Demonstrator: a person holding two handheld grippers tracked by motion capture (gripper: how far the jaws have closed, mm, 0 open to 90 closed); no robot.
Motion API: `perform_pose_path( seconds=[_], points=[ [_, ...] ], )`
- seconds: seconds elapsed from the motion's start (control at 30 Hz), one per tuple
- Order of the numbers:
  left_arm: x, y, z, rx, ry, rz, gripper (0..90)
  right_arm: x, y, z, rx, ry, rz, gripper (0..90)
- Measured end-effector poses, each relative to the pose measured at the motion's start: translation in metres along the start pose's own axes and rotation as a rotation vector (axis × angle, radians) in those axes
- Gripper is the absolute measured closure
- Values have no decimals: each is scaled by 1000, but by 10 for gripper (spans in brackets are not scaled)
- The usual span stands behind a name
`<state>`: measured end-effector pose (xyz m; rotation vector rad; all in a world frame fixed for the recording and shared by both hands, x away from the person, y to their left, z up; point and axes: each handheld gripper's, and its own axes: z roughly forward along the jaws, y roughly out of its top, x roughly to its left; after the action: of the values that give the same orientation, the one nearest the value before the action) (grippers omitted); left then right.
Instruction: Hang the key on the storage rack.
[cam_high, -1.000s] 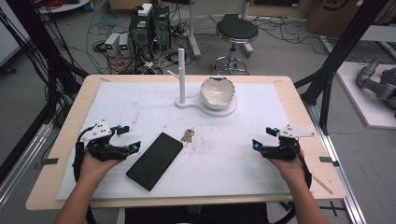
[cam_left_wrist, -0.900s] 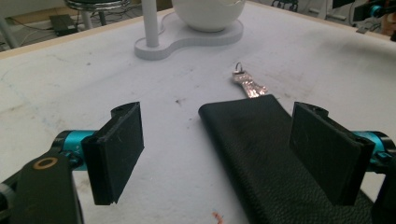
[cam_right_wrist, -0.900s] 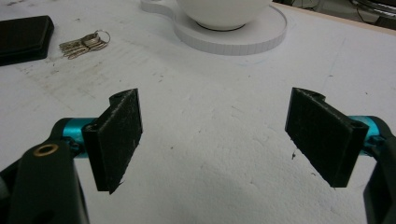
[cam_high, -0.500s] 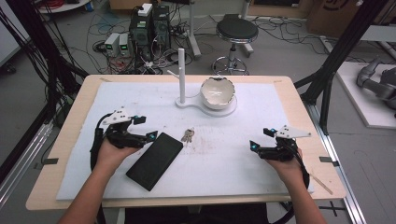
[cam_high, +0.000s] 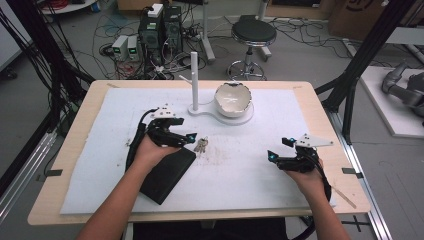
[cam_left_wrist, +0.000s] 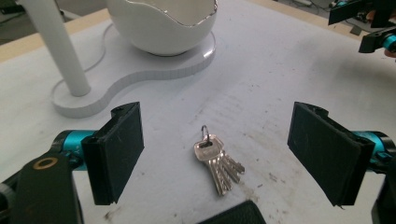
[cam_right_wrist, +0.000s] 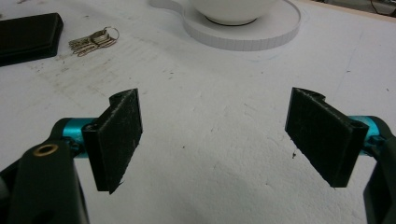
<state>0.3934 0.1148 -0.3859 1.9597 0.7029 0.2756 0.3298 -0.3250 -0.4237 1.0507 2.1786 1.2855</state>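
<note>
Metal keys flat between wide-open left tongs, right tongs open too

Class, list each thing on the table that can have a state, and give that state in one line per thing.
Left gripper: open, jaws either side of the keys, not touching them.
Right gripper: open, holding nothing, over bare table.
Keys: lying flat, fanned on a ring.
Bowl: upright on the white stand; contents cannot be told.
Post: upright on the same stand.
Black case: flat, partly under the left hand.
</note>
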Motion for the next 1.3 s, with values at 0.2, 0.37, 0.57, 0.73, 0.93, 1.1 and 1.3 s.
perform_pose_path(
  seconds=[0.2,0.37,0.57,0.73,0.93,1.1,1.3],
  points=[
    [-1,6,30,38,-2,-21,184,0,0,2,7,4,-5,193],
    [-2,9,50,100,15,-20,192,-2,0,1,3,2,2,193],
    [2,6,69,195,31,-22,272,-3,-1,2,3,2,8,193],
    [3,3,77,236,26,-27,467,-3,-1,3,10,6,8,193],
    [2,1,84,279,33,-43,599,-4,-1,2,4,3,10,193],
    [2,0,86,292,42,-40,712,-4,-1,2,7,3,14,193],
    [0,1,86,296,50,-7,873,-4,-1,3,8,3,5,193]
  ],
)
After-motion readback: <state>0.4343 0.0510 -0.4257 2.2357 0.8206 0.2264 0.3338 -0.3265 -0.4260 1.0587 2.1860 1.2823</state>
